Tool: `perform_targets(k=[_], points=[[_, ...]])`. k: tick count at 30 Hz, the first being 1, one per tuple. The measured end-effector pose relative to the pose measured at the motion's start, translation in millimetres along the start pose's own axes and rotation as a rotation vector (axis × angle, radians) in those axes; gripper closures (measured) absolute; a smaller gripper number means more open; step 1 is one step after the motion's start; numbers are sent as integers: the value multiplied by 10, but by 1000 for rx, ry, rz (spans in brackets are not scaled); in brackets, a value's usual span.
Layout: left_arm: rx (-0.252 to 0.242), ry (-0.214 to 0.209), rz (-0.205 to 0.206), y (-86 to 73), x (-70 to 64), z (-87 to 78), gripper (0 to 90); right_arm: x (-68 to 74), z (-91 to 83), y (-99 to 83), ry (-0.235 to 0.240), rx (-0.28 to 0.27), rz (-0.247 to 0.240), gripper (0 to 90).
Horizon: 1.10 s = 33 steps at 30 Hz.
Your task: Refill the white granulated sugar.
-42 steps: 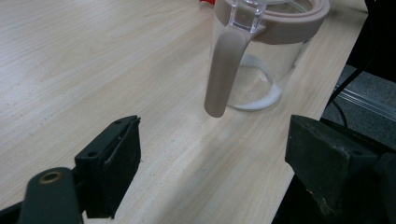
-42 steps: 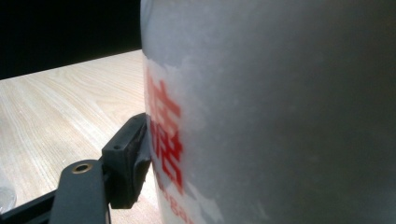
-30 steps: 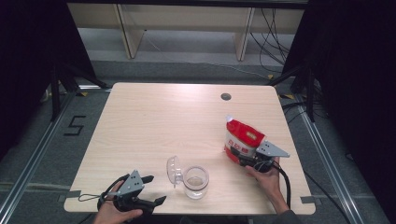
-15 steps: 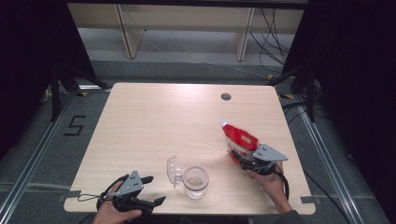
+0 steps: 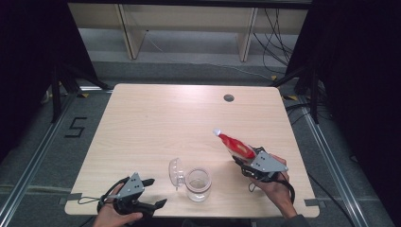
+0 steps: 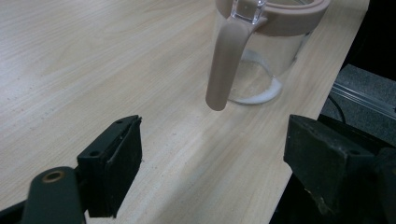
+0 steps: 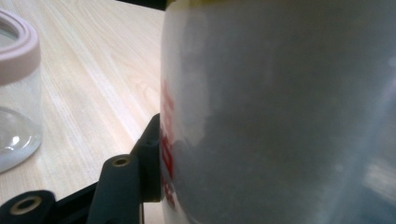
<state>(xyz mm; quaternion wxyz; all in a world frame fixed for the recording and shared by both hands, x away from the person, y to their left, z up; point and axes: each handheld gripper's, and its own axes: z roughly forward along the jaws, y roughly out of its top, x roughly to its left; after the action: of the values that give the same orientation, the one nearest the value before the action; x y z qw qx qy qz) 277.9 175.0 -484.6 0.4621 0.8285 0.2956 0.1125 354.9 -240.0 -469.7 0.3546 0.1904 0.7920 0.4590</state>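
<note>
Up in the high view, the right tool point(image 5: 246, 160) pinches a red pouch point(image 5: 235, 144) with a white cap, tilted so the cap points away from the hand and up the bench point(image 5: 165, 123). Just to that tool's left stands a clear glass jar point(image 5: 197, 184), its hinged lid point(image 5: 174, 172) swung open beside it. The left tool point(image 5: 153, 194) rests at the near bench edge, jaws spread and holding nothing — the jar sits a little ahead and to its right.

From the left gripper view, the two black jaws stand wide apart, with the jar point(image 6: 261, 51) and its hanging pink clasp point(image 6: 224, 65) straight ahead between them.

Close up in the right gripper view, the pouch point(image 7: 280, 116) presses against the visible jaw, and the jar point(image 7: 16, 93) sits off to the left.
</note>
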Motion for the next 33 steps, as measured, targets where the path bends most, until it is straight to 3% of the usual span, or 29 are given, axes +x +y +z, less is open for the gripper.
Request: perform_targets(k=[3, 6, 8, 13, 14, 16, 21, 24, 25, 26, 28, 30, 32, 33], points=[[-9, 4, 10, 1, 3, 2, 188, 45, -118, 120, -13, 10, -86, 479], [-9, -1, 1, -4, -8, 10, 189, 103, -187, 163, -10, 33, -116, 480], [-5, -6, 23, -2, 2, 5, 187, 144, -215, 182, -14, 50, -155, 480], [10, -2, -8, -19, -5, 15, 186, 208, -292, 246, -14, 68, -234, 481], [10, -2, -8, -19, -5, 15, 186, 208, -292, 246, -14, 68, -234, 481], [6, 4, 10, -15, 4, 17, 186, 223, -310, 288, -37, 93, -309, 481], [-6, 3, -16, -21, -2, 14, 186, 297, -368, 360, -39, 124, -372, 482], [0, 3, -7, -20, 4, 8, 186, 343, -387, 413, -39, 148, -456, 482], [0, 3, -7, -20, 4, 8, 186, 365, -396, 418, -40, 168, -449, 482], [-18, 4, -19, -20, -6, 17, 186, 367, -392, 435, -44, 171, -483, 483], [-7, 5, -6, -19, 3, 10, 185, 372, -405, 452, -54, 196, -506, 483], [2, 5, -5, -18, 3, 5, 185, 361, -400, 471, -51, 188, -566, 483], [-7, 5, -7, -20, 4, 10, 185, 398, -422, 485, -55, 210, -561, 484], [-17, 6, -18, -20, -3, 14, 185, 384, -407, 501, -49, 203, -617, 484]])
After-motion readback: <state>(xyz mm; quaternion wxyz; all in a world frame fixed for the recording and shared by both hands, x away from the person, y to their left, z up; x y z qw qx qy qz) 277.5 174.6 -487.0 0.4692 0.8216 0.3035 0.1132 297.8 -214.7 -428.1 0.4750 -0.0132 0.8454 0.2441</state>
